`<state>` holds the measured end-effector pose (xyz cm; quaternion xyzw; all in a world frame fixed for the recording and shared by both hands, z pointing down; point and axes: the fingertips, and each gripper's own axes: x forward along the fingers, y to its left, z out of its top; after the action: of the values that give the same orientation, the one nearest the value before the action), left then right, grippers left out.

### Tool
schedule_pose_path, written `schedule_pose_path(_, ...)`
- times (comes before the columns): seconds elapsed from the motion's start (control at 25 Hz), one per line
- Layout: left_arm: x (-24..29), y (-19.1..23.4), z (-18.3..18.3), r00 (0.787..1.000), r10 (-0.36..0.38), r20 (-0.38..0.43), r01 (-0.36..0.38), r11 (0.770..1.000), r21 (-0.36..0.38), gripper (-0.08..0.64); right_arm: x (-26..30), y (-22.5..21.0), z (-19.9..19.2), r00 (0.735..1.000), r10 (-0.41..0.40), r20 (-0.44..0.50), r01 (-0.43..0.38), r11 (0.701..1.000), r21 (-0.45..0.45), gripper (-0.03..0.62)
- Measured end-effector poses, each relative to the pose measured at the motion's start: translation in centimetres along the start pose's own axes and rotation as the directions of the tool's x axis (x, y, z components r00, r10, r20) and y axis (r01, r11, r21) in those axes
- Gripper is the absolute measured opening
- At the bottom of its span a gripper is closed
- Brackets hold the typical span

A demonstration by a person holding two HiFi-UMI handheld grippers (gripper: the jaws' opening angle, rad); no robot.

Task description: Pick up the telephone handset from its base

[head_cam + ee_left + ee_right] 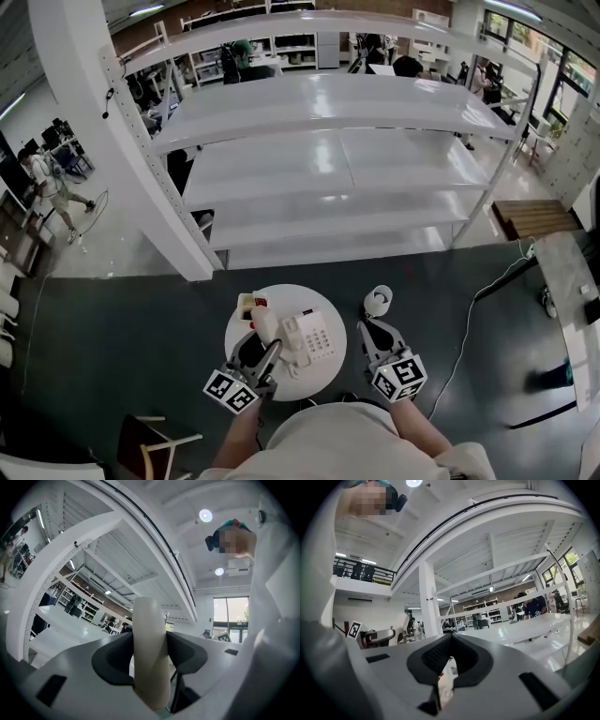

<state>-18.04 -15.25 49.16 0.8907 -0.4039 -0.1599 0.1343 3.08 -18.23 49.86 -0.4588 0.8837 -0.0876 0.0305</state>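
Well, nearest to me, my left tongs [262, 352] are clamped on the handset [265, 325]. In the left gripper view the two dark pads [110, 660] press on either side of its cream body. It stands upright between them, and its rounded end rises above the tips. From the head view the handset shows just ahead of those jaws, tilted, over the left edge of the telephone base [314, 336]. I cannot tell from there whether it touches the base.

My right tongs [372, 330] hang level off the right side of the round white table [281, 296]. In the right gripper view the jaws are drawn together at the tips with nothing between them. They are well apart from the handset, and the base lies between the two tongs. That same view catches the left tongs off to its left with the cream handset poking up from them.

A little further on, a small red and white thing [251, 304] sits at the table's far left edge, just beyond the handset. A white round thing [378, 300] lies on the dark floor [112, 319] just right of the table.

Beyond that stands a large white shelving rack [337, 141] with bare shelves, and a broad white column [94, 103] rises to its left.
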Motion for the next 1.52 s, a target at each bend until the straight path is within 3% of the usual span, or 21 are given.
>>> schedule_pose_path(1.52, -2.1, 0.0, 1.8, 0.997, -0.071, 0.0, 0.071, 0.997, -0.005, 0.229, 0.8, 2.8, -0.4, 1.0, -0.009, 0.012, 0.009, 1.0, 0.007, 0.008)
